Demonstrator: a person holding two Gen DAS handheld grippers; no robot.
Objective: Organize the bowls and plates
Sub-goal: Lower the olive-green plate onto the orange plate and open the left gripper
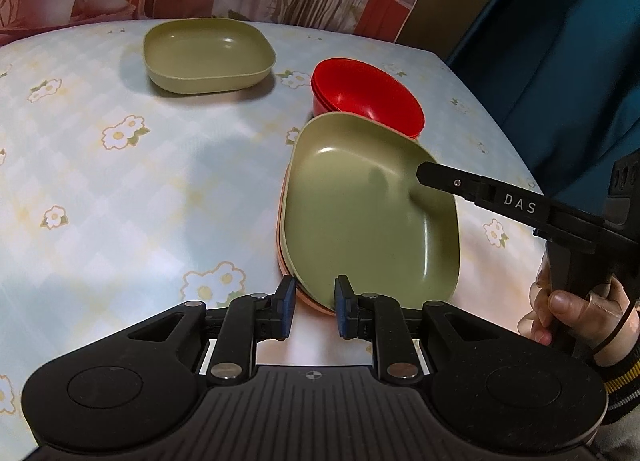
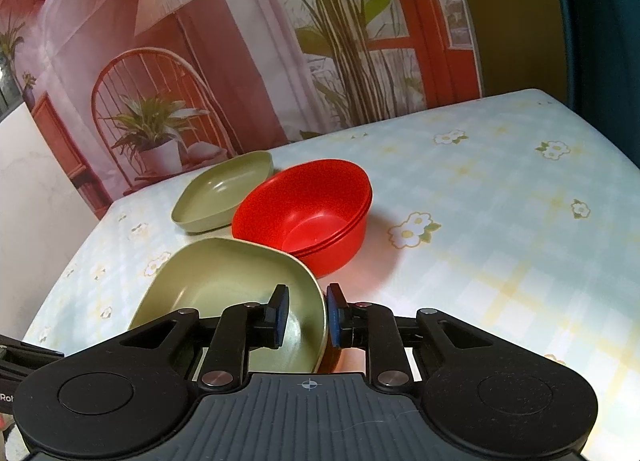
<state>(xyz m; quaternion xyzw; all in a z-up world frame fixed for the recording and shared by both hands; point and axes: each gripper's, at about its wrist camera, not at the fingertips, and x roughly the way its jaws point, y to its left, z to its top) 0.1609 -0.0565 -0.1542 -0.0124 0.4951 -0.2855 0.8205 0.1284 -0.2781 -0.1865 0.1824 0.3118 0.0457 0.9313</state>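
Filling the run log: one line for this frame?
right gripper: open, straddling green plate rim | left gripper: open | red bowls: stacked

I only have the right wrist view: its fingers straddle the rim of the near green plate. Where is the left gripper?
Observer: The left gripper is at the opposite corner of that same green plate, with its fingers open on either side of the rim.
Operator: Is the plate sitting straight on the tablecloth?
Observer: No. A salmon-pink plate lies under it, and its edge shows along the green plate's left side.
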